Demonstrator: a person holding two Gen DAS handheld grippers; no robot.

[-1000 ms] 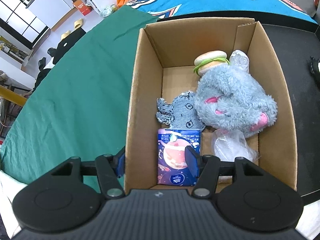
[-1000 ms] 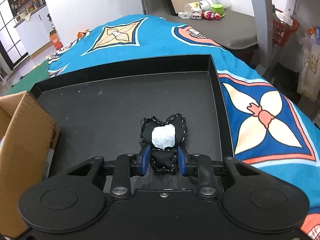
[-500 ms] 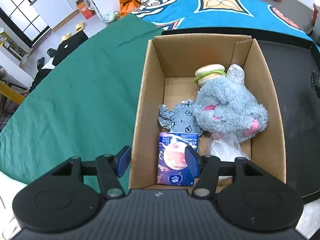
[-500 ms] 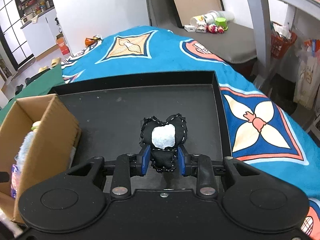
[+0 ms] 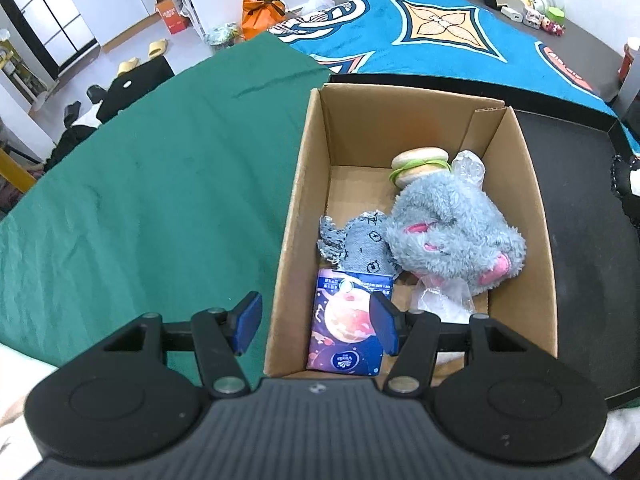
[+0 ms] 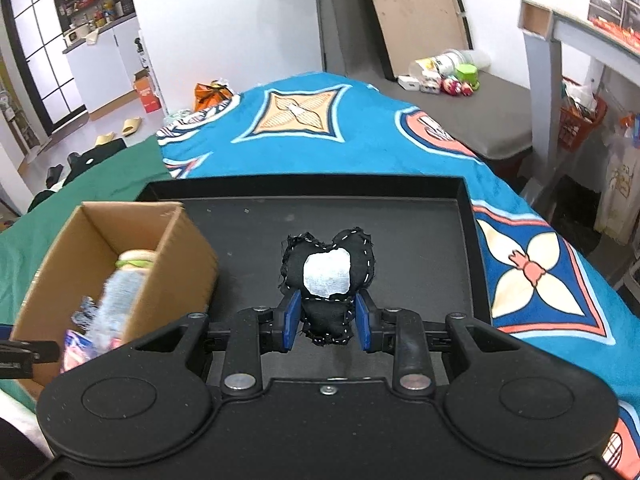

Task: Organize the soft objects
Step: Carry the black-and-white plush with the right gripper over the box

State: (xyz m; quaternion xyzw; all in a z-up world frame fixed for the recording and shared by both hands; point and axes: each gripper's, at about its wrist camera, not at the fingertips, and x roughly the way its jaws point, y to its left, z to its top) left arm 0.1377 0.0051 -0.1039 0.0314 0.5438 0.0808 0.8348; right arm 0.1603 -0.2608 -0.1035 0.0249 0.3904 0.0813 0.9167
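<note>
Here, one green cloth point(image 5: 160, 184) covers the worktop on the left, and one cardboard box point(image 5: 296, 208) stands beside it, against one black tray point(image 6: 400, 224) on a blue patterned cloth point(image 6: 360, 132). The box holds six things: a tissue pack point(image 5: 346, 332) in the near corner, a grey denim toy point(image 5: 356, 244) behind it, a fluffy grey plush point(image 5: 452, 232) with pink patches, a burger toy point(image 5: 418, 164) at the far wall, and two clear plastic bags point(image 5: 440, 300), one near and one at the back.

The left tool point(image 5: 316, 324) hangs open above the box's near left corner, one finger outside the wall and one over the tissue pack, gripping nothing. The right tool point(image 6: 327, 320) is clamped on the lower tip of a small black heart point(image 6: 328, 268). The heart is stitched in white around its frayed edge and has a white patch in the middle; it is held upright in the air above the tray, to the right of the box.

Compared with a second ago, the right tool has risen with the heart, so that the whole box and its contents now show in its view. The left tool has drawn slightly back and up, and more of the box and room shows.
</note>
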